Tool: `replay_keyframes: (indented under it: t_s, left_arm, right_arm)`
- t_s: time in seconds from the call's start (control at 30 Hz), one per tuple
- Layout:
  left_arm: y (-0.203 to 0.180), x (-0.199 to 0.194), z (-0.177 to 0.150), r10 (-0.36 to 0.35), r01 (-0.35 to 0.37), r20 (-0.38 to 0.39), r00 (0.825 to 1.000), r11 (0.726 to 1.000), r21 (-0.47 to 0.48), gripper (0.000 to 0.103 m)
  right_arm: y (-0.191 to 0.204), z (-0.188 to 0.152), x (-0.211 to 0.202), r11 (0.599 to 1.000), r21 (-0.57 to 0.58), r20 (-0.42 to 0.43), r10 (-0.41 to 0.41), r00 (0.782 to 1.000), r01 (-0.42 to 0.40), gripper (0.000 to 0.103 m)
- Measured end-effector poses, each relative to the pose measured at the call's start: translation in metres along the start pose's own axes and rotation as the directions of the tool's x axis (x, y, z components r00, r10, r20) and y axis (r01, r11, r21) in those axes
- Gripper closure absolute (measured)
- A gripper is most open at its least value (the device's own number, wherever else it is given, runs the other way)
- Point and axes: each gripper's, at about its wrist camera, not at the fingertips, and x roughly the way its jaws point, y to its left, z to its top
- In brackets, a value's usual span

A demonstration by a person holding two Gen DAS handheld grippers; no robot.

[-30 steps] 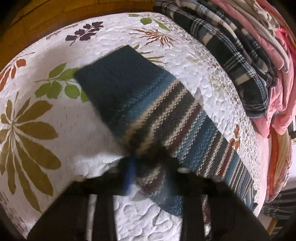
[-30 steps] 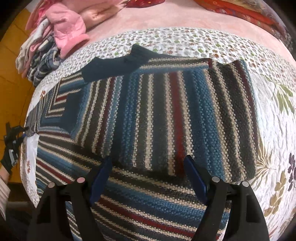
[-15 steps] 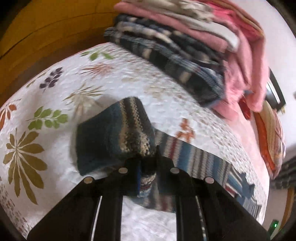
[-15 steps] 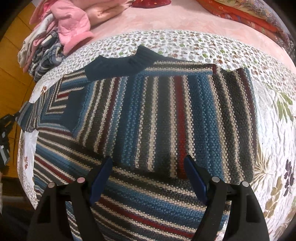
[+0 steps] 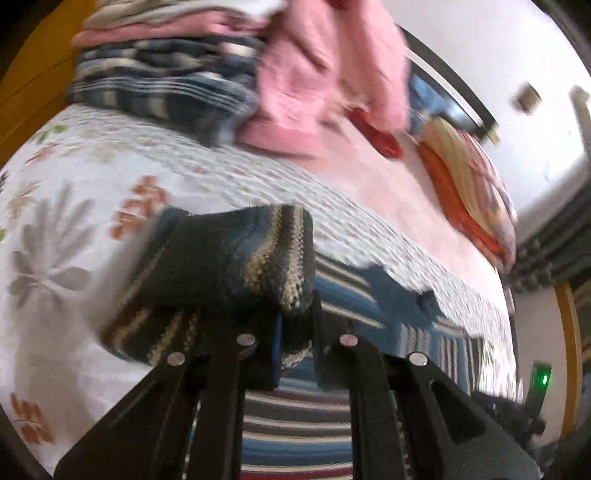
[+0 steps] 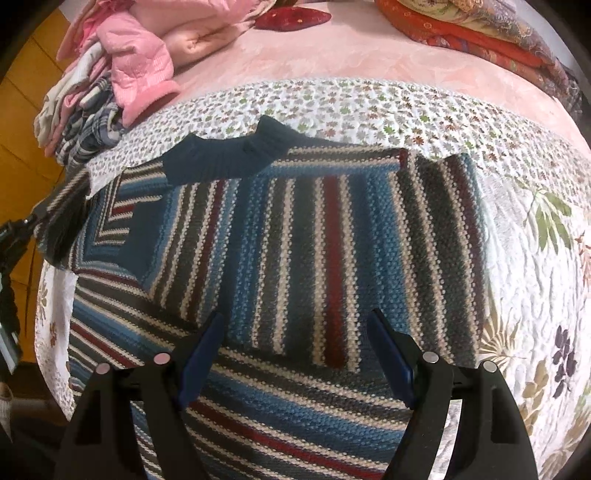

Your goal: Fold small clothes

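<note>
The striped sweater [image 6: 303,236] was coarse, matt knit wool; the bedspread [image 6: 517,206] beneath it was quilted, puckered cotton; the gripper fingers [image 6: 391,354] were matt black plastic.

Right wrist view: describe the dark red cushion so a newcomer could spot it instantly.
On the pink bedspread beyond the striped knitted sweater, look along the top edge. The dark red oval cushion lies between the pink clothes pile and the orange folded quilts, the only deep red, flat item.
</note>
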Motion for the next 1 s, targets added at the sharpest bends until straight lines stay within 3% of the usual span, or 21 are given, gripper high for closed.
replay_keyframes:
  t_s: [0.27,0.5,0.57,0.63,0.73,0.8,0.9,1.0]
  left_arm:
    - [-0.070,0.056,-0.057,-0.051,0.053,-0.042,0.998,0.997,0.051,0.092]
    - [-0.073,0.107,-0.087,0.001,0.009,-0.179,0.984,0.999,0.053,0.087]
    - [-0.071,0.100,-0.087,-0.011,0.021,-0.199,0.980,0.999,0.048,0.086]
    - [-0.070,0.086,-0.085,-0.036,0.043,-0.246,0.969,0.999,0.025,0.076]
    - [-0.060,0.047,-0.081,-0.054,0.054,-0.327,0.944,0.998,-0.008,0.074]
    - [-0.051,0.019,-0.073,-0.024,0.026,-0.311,0.950,1.000,0.003,0.067]
    - [-0.025,-0.020,-0.055,0.065,-0.056,-0.211,0.975,0.997,0.050,0.057]
    - [0.001,-0.023,-0.041,0.156,-0.148,-0.158,0.975,0.987,0.065,0.057]
  right_arm:
    - [-0.014,-0.001,-0.002,1.000,0.015,0.002,-0.004,1.000,0.004,0.023]
    - [-0.023,0.000,-0.001,0.999,0.035,-0.004,-0.012,1.000,0.012,0.023]
    - [-0.023,0.001,-0.001,0.999,0.041,-0.006,-0.004,1.000,0.004,0.023]
    - [-0.021,0.001,-0.002,0.999,0.041,-0.005,0.007,1.000,-0.007,0.023]
    - [-0.013,0.001,-0.005,0.999,0.038,-0.008,0.036,0.999,-0.036,0.023]
    - [-0.007,0.000,-0.005,0.996,0.043,-0.019,0.075,0.997,-0.074,0.023]
    - [0.008,-0.004,-0.006,0.991,0.038,-0.031,0.127,0.991,-0.125,0.023]
    - [0.025,-0.008,-0.008,0.982,0.030,-0.046,0.186,0.982,-0.184,0.023]
